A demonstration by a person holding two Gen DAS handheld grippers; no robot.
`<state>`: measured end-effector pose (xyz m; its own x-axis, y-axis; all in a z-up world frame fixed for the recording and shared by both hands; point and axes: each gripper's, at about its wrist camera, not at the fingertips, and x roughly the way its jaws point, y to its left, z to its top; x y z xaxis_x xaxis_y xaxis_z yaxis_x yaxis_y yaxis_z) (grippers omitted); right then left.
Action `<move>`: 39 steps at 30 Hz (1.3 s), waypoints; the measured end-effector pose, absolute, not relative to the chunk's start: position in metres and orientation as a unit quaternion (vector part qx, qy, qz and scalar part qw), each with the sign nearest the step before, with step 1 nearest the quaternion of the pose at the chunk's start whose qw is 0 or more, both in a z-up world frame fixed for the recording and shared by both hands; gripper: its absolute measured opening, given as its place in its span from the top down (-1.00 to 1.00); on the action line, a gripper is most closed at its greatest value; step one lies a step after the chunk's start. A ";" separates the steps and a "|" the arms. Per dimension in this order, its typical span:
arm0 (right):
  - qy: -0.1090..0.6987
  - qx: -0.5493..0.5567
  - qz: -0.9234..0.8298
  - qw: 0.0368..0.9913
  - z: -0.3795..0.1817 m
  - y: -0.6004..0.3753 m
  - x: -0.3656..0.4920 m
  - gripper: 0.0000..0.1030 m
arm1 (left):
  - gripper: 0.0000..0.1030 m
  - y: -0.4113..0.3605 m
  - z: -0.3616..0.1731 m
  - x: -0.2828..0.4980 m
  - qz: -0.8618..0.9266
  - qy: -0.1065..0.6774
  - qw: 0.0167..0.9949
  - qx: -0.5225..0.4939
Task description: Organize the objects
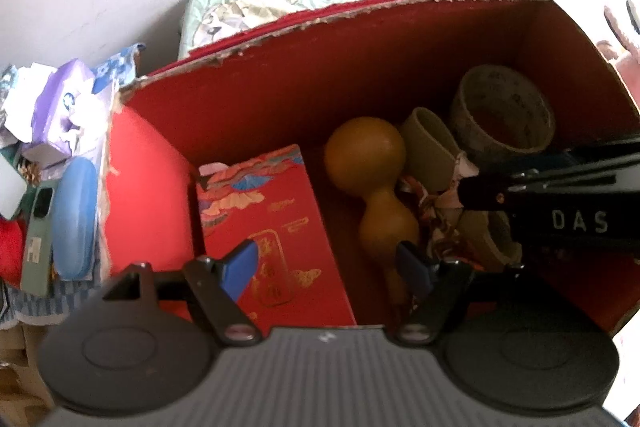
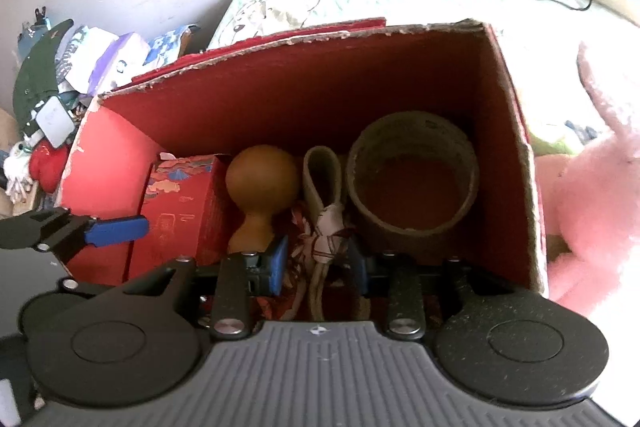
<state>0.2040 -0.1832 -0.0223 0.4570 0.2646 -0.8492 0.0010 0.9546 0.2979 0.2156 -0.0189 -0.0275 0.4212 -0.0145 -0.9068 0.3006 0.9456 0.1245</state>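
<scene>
Both grippers in red box (image 2: 304, 99) — right gripper (image 2: 318, 263) straddles patterned cloth (image 2: 330, 231).

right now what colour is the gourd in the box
Orange-brown, plain; the gourd shows best in the left wrist view.

The gourd's (image 2: 260, 187) lower end (neck downward) is hidden behind the right gripper's fingers (image 2: 276, 267).

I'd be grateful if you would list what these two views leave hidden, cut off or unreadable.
- Right gripper: the right wrist view cannot show whether its pads touch the patterned cloth between them.
- Gourd: its lower bulb is hidden behind the gripper in the right wrist view.
- Gift box: its gold lettering is too blurred in the left wrist view.
- Smaller tape roll: partly covered by the right gripper's arm in the left wrist view.
</scene>
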 end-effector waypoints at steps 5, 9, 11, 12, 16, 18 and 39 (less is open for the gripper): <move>0.509 0.117 0.068 0.850 -0.018 -0.180 0.194 0.26 | -0.55 -0.017 -0.024 0.209 -0.083 0.524 0.838 0.128; 0.502 0.115 0.059 0.855 -0.015 -0.181 0.187 0.22 | -0.58 -0.016 -0.023 0.204 -0.074 0.521 0.841 0.122; 0.499 0.114 0.054 0.858 -0.013 -0.181 0.183 0.21 | -0.58 -0.015 -0.022 0.202 -0.070 0.521 0.843 0.117; 0.497 0.113 0.052 0.859 -0.012 -0.182 0.182 0.21 | -0.59 -0.015 -0.022 0.202 -0.070 0.519 0.844 0.114; 0.491 0.110 0.046 0.863 -0.009 -0.182 0.175 0.19 | -0.63 -0.013 -0.017 0.198 -0.060 0.510 0.851 0.107; 0.487 0.109 0.041 0.866 -0.007 -0.182 0.173 0.17 | -0.63 -0.013 -0.016 0.197 -0.055 0.507 0.854 0.104; 0.443 0.084 0.030 0.892 0.026 -0.175 0.142 0.09 | -0.85 -0.004 0.010 0.166 -0.046 0.481 0.874 0.060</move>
<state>0.1418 -0.1755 0.0261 0.6060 0.1270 -0.7853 0.0216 0.9842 0.1758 0.1659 -0.0043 0.0102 0.5332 -0.0222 -0.8457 0.1369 0.9887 0.0604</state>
